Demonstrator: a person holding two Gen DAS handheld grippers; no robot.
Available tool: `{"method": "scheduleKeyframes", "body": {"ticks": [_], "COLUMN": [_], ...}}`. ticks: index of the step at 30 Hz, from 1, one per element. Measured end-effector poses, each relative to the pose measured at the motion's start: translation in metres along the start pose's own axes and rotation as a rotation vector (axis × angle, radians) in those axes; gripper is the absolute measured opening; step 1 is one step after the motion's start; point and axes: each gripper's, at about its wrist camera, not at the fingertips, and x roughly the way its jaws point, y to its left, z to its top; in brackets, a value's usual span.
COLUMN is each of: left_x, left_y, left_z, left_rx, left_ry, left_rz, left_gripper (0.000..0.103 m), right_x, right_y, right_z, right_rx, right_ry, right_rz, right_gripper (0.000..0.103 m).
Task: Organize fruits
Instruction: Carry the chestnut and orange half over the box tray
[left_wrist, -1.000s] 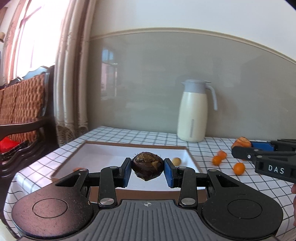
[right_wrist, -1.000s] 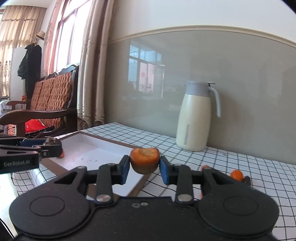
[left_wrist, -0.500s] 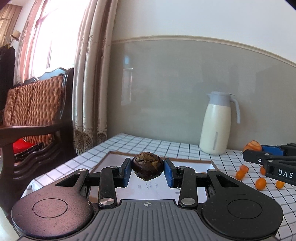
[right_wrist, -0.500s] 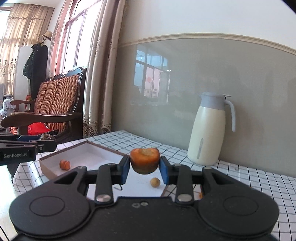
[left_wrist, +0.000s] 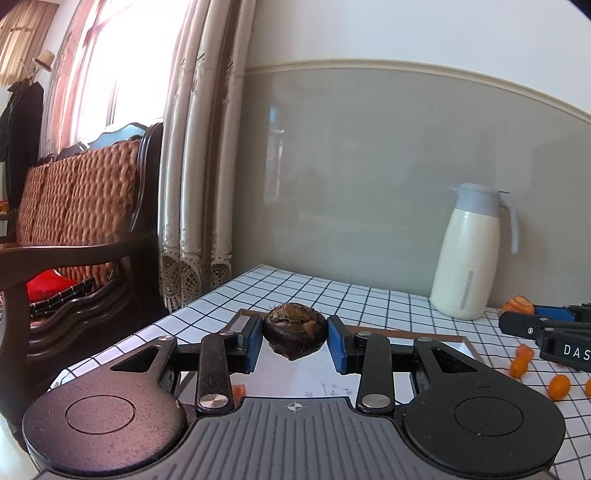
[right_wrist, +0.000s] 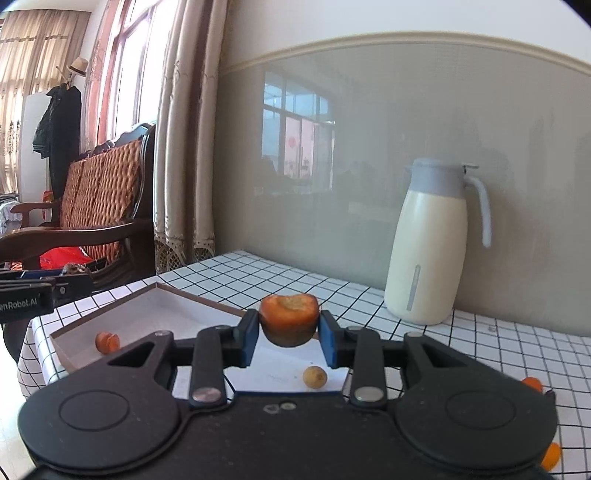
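Observation:
My left gripper is shut on a dark brown round fruit and holds it above the near left part of the white tray. My right gripper is shut on an orange fruit and holds it above the tray. In the right wrist view the tray holds a small orange piece at its left and a small yellow-brown fruit near its right side. The right gripper also shows in the left wrist view, and the left gripper in the right wrist view.
A cream thermos jug stands at the back of the checked tablecloth. Several small orange kumquats lie on the cloth right of the tray. A wooden sofa and curtains stand left of the table.
Both grippers have risen and swung left with their fruits still held. The tray now lies lower and closer under them, and the jug has shifted right in both views.

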Motion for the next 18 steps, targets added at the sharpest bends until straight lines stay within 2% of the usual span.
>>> {"method": "scheduleKeyframes", "body": {"ticks": [14, 18], "left_x": [0.056, 0.073], "left_y": [0.005, 0.004], "left_z": [0.003, 0.004], "left_rx": [0.003, 0.002], "left_ry": [0.062, 0.101], "left_rz": [0.008, 0.018], "left_gripper": [0.038, 0.038], "right_x": [0.058, 0.075], "right_y": [0.002, 0.000], "right_z": [0.002, 0.004], "right_rx": [0.004, 0.004], "right_ry": [0.113, 0.154], "right_rz": [0.024, 0.024], "right_gripper": [0.026, 0.026]}}
